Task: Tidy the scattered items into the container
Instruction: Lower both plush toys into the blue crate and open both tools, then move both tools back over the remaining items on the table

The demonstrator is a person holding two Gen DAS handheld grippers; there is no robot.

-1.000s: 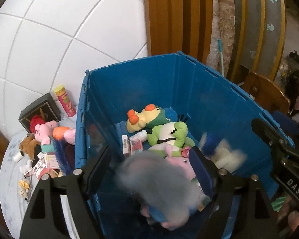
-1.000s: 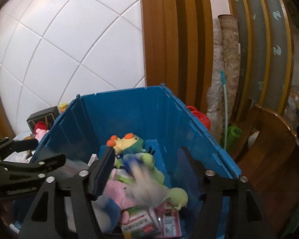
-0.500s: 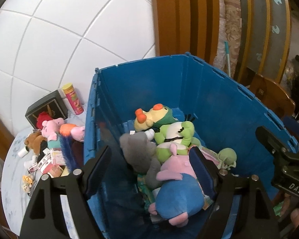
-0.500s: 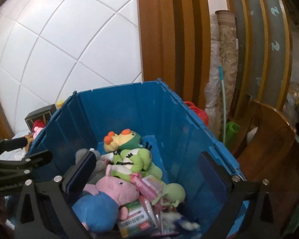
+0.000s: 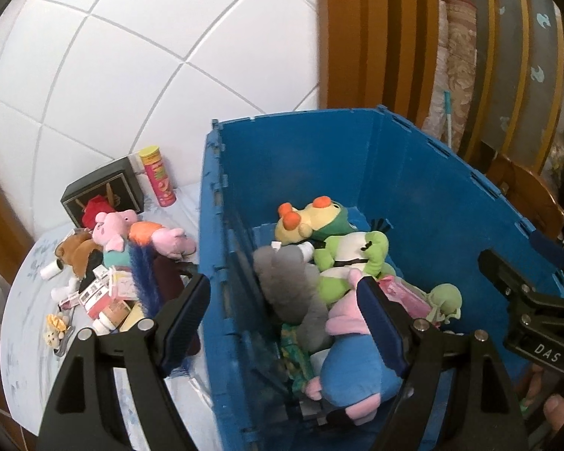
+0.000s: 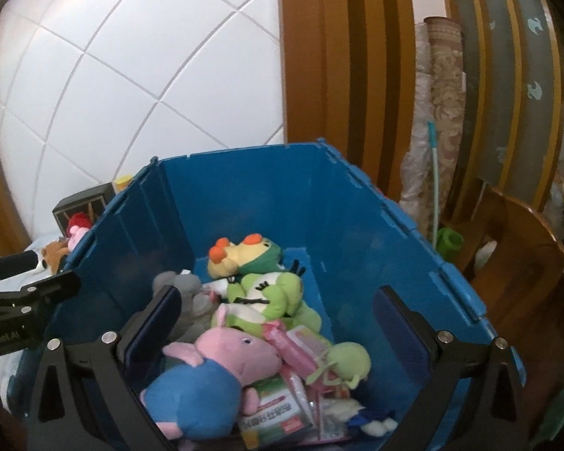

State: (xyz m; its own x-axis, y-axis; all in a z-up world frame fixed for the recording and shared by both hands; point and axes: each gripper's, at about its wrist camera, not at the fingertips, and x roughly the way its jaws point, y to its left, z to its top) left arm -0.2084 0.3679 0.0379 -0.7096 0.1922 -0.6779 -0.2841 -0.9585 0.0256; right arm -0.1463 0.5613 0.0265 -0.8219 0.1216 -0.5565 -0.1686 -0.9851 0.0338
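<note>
Ahead of the left tool point(image 5: 282, 312), whose fingers are standing apart and gripping nothing, the blue container point(image 5: 425, 173) is sitting with a heap of soft toys inside: a grey plush point(image 5: 289, 285) lying just beyond the tool's left finger, a pink-and-blue pig plush point(image 5: 357, 364) close under its right finger, and a green frog plush point(image 5: 349, 263) further forward. The right tool point(image 6: 278, 319) is also hanging open and empty over the same container, with the pig plush point(image 6: 214, 368) lying between its fingers.

Off to the left tool's left, more items are lying scattered on the surface point(image 5: 26, 357): a pink pig toy point(image 5: 112, 225), a brown plush point(image 5: 75, 251), small boxes point(image 5: 97, 293) and a pink tube can point(image 5: 158, 180) standing upright (near the wall).

The plush toys are likely light and squashy, so pinching a body or head bulge should be holding well. The can is looking stiff and smooth, and is probably best gripped across its middle; the small boxes are seeming light, crushable, and apt to slide.
</note>
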